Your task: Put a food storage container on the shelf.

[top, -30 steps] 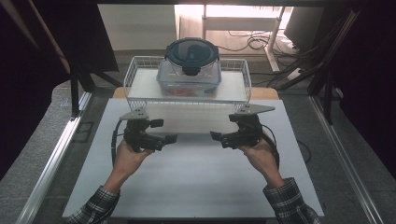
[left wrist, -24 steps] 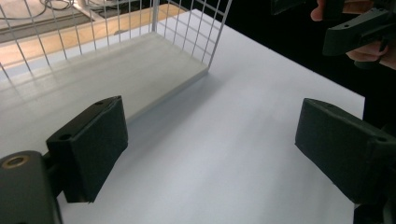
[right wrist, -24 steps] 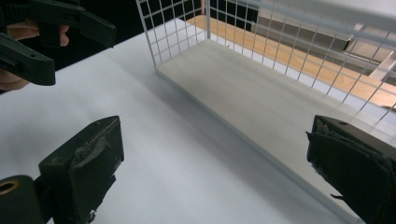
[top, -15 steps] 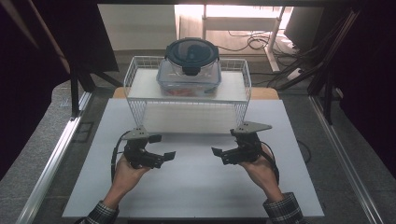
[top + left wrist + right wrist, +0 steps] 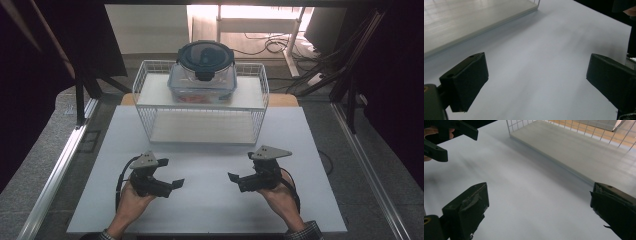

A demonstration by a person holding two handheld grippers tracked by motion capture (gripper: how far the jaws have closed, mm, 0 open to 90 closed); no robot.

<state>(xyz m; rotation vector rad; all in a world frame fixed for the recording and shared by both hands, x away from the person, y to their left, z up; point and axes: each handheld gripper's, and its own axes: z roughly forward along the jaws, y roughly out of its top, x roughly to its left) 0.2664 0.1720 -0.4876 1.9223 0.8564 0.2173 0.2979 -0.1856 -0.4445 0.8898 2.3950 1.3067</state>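
Note:
A clear food container with a dark round lid (image 5: pixel 202 70) stands on the top shelf of a white wire rack (image 5: pixel 145 82) at the back of the white table mat (image 5: pixel 210 212). My left gripper (image 5: pixel 171 173) hovers low over the mat, in front of the rack and to its left. Its jaws have just been opening and stand wide apart in the left gripper view (image 5: pixel 536 80), with only bare mat between them. My right gripper (image 5: pixel 241 167) mirrors it on the right. It is also open with nothing held (image 5: pixel 539 207). The two point towards each other.
The rack's lower shelf board (image 5: pixel 474 17) (image 5: pixel 584 152) lies close ahead of both grippers and carries nothing. Metal frame rails (image 5: pixel 55 170) run along both sides of the table. Cables lie on the floor (image 5: pixel 270 45) behind the rack.
Both hands have drawn back from the rack towards the table's near edge and sunk closer to the mat. The container and the rack have not moved.

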